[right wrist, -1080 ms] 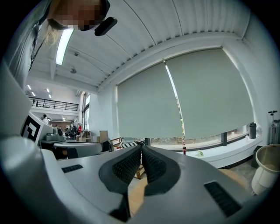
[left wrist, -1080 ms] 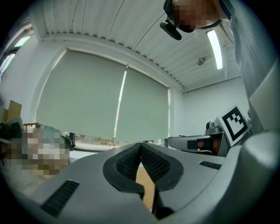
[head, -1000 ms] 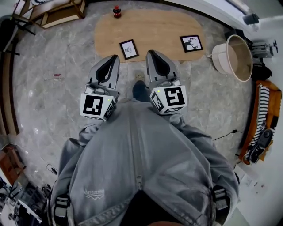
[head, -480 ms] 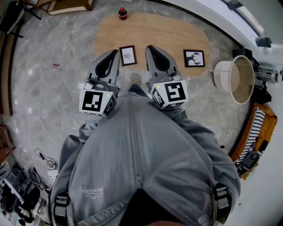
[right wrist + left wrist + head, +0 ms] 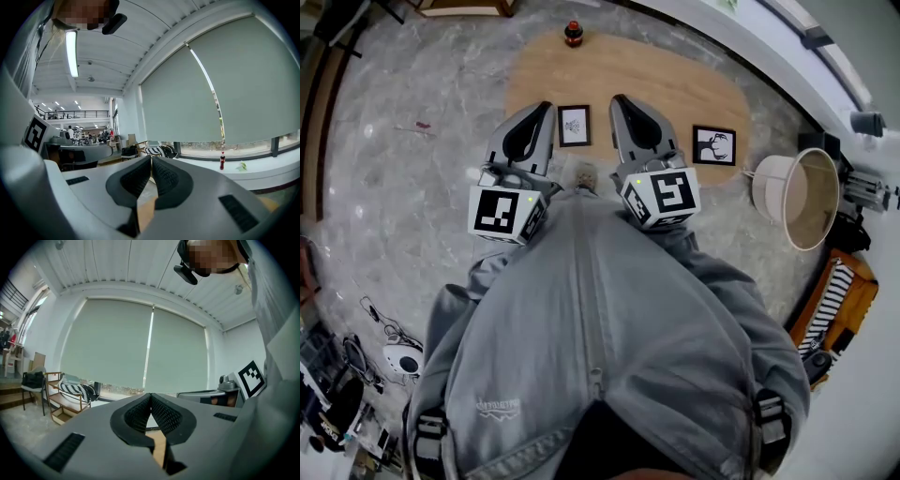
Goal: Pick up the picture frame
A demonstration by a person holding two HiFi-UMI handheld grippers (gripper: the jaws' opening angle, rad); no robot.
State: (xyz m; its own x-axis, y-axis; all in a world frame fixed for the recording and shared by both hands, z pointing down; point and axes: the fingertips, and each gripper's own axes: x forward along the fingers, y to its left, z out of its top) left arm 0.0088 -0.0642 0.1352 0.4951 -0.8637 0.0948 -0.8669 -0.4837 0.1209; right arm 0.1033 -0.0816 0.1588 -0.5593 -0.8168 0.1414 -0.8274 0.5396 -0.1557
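Black-edged picture frame point(image 5: 574, 125), pale sketch inside, on oval wooden table point(image 5: 661, 75)

The table point(image 5: 675, 84) is pale wood, the floor point(image 5: 412, 187) grey marble, and the picture frame point(image 5: 574, 125) black round a white sheet with a dark sketch. The left tongs point(image 5: 545, 108) and right tongs point(image 5: 618, 101) are grey, each with a black-and-white patterned cube.
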